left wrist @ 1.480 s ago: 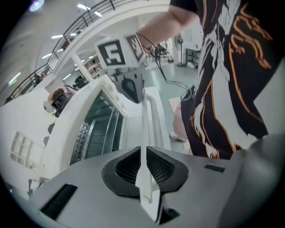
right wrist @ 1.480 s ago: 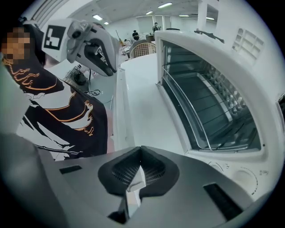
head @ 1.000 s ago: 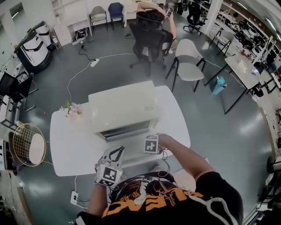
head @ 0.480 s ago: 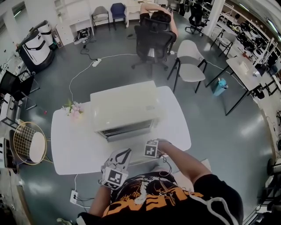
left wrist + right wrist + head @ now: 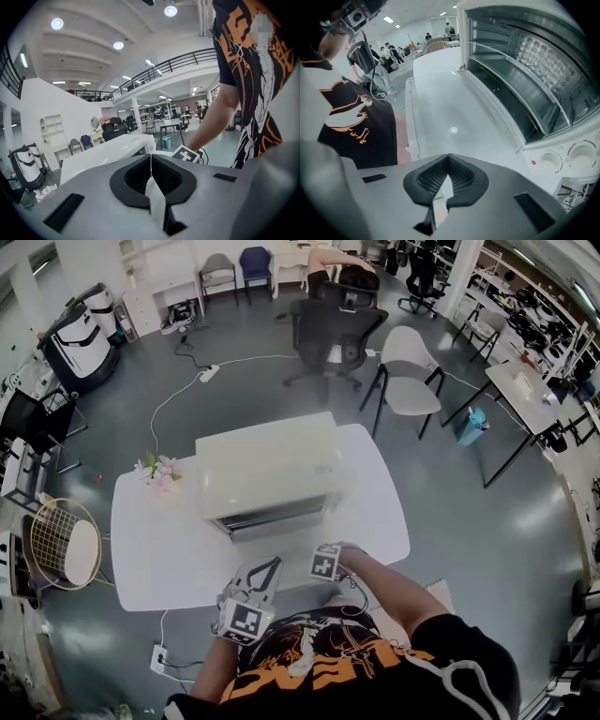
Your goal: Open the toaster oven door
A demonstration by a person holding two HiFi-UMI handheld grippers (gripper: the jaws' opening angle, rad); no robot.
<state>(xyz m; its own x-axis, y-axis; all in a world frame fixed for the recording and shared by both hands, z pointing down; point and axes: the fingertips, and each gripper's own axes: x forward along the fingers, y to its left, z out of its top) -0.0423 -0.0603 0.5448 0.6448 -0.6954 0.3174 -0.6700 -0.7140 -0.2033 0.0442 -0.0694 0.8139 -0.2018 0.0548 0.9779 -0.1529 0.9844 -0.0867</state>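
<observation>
The white toaster oven (image 5: pixel 267 465) stands in the middle of a white table (image 5: pixel 150 549). In the right gripper view its door (image 5: pixel 454 117) lies flat, and the cavity with its wire rack (image 5: pixel 525 79) is open to sight. My right gripper (image 5: pixel 320 565) sits shut and empty in front of the oven near the table's front edge; its own view shows its jaws (image 5: pixel 449 159) pressed together. My left gripper (image 5: pixel 265 568) is also shut and empty, just left of it, and points up at the oven (image 5: pixel 108 152).
Two knobs (image 5: pixel 581 154) sit on the oven's control panel. A bunch of flowers (image 5: pixel 157 470) lies at the table's back left. A gold wire basket (image 5: pixel 61 545) stands on the floor to the left. Chairs (image 5: pixel 408 371) stand beyond the table.
Both grippers have drawn back a little toward my body. The oven and its door look the same.
</observation>
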